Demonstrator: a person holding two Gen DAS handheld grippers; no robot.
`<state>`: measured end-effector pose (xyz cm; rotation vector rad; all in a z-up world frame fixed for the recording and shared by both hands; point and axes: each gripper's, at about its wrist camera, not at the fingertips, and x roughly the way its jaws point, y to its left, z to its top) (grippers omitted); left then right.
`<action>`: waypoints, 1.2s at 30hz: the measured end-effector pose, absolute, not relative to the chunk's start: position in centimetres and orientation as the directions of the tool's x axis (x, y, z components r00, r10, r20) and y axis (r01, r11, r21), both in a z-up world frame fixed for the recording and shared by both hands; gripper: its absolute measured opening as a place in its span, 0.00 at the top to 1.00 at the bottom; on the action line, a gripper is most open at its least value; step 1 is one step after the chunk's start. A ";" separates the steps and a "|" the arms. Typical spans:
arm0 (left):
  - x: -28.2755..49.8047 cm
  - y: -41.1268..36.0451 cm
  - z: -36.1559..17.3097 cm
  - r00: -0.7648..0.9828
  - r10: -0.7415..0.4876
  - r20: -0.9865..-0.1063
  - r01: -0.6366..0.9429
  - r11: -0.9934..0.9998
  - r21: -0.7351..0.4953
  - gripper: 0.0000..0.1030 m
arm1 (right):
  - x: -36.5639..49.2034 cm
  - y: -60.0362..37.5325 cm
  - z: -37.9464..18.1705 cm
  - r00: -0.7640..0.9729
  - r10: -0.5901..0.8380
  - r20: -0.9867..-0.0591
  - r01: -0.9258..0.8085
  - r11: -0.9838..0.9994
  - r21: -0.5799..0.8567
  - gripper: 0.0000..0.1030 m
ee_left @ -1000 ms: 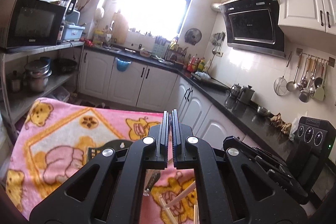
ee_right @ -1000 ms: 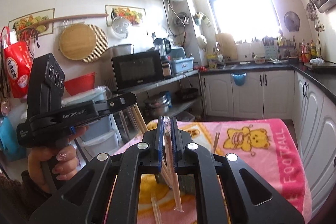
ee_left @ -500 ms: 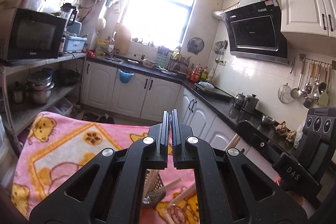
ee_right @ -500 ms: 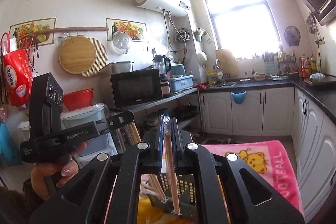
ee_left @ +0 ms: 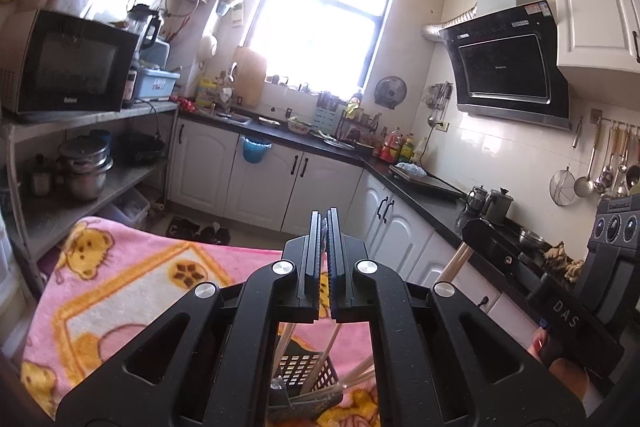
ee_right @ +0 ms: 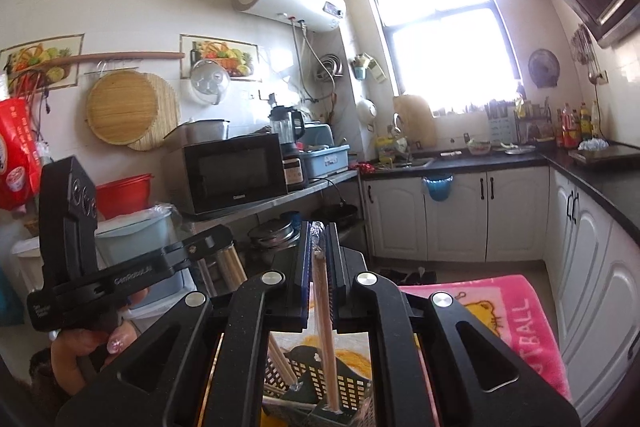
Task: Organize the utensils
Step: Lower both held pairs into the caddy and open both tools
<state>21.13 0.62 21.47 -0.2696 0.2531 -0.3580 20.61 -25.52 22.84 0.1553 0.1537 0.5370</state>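
- Right gripper (ee_right: 320, 255): jaws clamped on a wrapped chopstick (ee_right: 323, 311), its lower end inside the black mesh basket (ee_right: 344, 393).
- Left gripper (ee_left: 325, 251): jaws pressed together, nothing between them.
- Basket sits on the pink blanket (ee_left: 132, 291), several chopsticks leaning in it.

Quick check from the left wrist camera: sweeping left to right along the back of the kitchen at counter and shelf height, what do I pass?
Black microwave on the steel shelf → pale blue plastic crate → blue bag hanging on the white cabinet door → cluster of sauce bottles → black slanted range hood → hanging metal ladles and strainer.
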 end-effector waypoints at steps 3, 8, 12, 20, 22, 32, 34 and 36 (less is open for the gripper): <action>21.6 0.7 20.7 0.906 -0.373 -0.202 0.303 0.902 -0.307 0.99 | 21.4 -25.4 22.3 0.848 0.520 -0.106 -0.493 0.846 0.204 0.93; 22.4 0.6 19.4 0.901 -0.371 -0.223 0.294 0.903 -0.315 0.99 | 22.6 -24.8 21.1 0.847 0.518 -0.123 -0.486 0.846 0.219 0.93; 22.7 0.4 18.3 0.897 -0.370 -0.240 0.288 0.904 -0.316 0.99 | 23.2 -24.5 20.1 0.842 0.519 -0.145 -0.482 0.846 0.228 0.93; 23.3 0.0 16.1 0.882 -0.371 -0.291 0.275 0.906 -0.321 0.99 | 24.1 -24.2 18.2 0.835 0.519 -0.181 -0.469 0.845 0.258 0.93; 23.4 -0.1 15.6 0.878 -0.367 -0.307 0.267 0.909 -0.321 0.99 | 24.2 -24.1 17.8 0.831 0.520 -0.195 -0.466 0.844 0.265 0.93; 23.0 -0.2 13.3 0.866 -0.352 -0.355 0.240 0.916 -0.322 0.99 | 24.5 -24.9 15.6 0.813 0.529 -0.244 -0.452 0.837 0.310 0.92; 22.6 -0.3 13.2 0.869 -0.346 -0.353 0.235 0.918 -0.321 0.99 | 24.4 -25.0 15.4 0.807 0.535 -0.250 -0.453 0.833 0.318 0.92; 22.1 -0.3 13.1 0.872 -0.345 -0.346 0.233 0.917 -0.324 0.99 | 24.3 -24.9 15.1 0.800 0.542 -0.259 -0.457 0.829 0.324 0.92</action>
